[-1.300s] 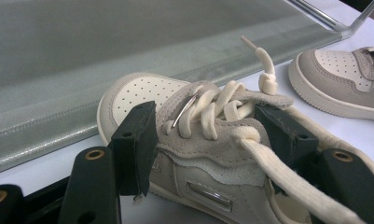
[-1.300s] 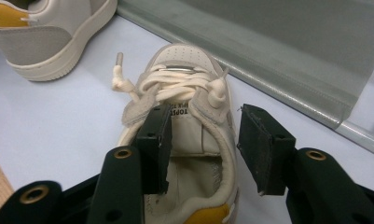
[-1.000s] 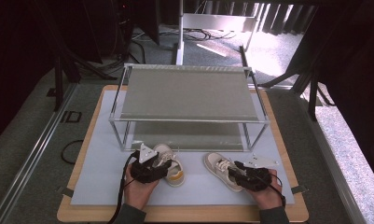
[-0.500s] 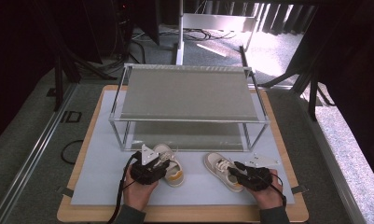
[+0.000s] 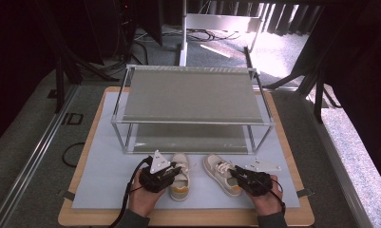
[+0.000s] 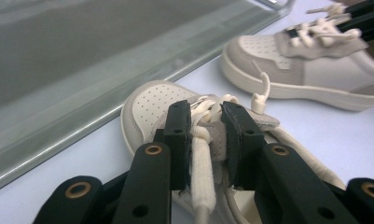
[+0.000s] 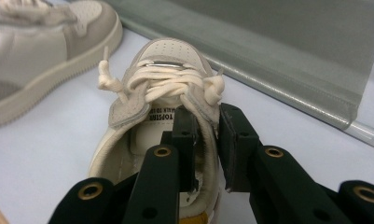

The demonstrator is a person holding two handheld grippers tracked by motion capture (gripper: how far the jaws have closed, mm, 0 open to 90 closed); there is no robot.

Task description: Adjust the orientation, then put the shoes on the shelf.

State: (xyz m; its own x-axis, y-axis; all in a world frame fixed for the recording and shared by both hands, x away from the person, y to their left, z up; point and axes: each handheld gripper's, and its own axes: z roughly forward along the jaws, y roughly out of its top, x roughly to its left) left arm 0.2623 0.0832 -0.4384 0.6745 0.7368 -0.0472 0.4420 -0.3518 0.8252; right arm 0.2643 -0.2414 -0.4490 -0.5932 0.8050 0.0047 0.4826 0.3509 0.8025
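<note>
High view: two small pale shoes side by side on a white mat (image 5: 102, 185) covering the wooden table (image 5: 188, 219), just in front of a two-tier metal-framed rack (image 5: 190, 109). Left shoe (image 5: 179, 175), yellow at the heel, toe toward the rack; right shoe (image 5: 221, 173) angled, toe up and to the left. Left hand (image 5: 145, 197) and right hand (image 5: 266, 199) entering from the bottom edge, each carrying a black hand-held gripper with trailing cable. Left hand-held gripper (image 5: 175, 172) at the left shoe's opening, grey three-cornered plate on top; right hand-held gripper (image 5: 235, 175) at the right shoe's heel end.

Left gripper view: left hand-held gripper (image 6: 207, 135) pinching the tongue and cream laces (image 6: 201, 158) of the left shoe (image 6: 152, 105), jaws pressed close on either side. Right shoe (image 6: 306, 70) lying beyond on the mat (image 6: 315, 135), near the rack's lower frame (image 6: 128, 88).

Right gripper view: right hand-held gripper (image 7: 207, 140) clamped on the side wall of the right shoe (image 7: 170, 56), one jaw inside the opening, the other outside. Knotted laces (image 7: 166, 86) bunched over the tongue, printed label below them. Left shoe (image 7: 45, 51) at upper left, rack edge (image 7: 287, 79) running diagonally behind.
</note>
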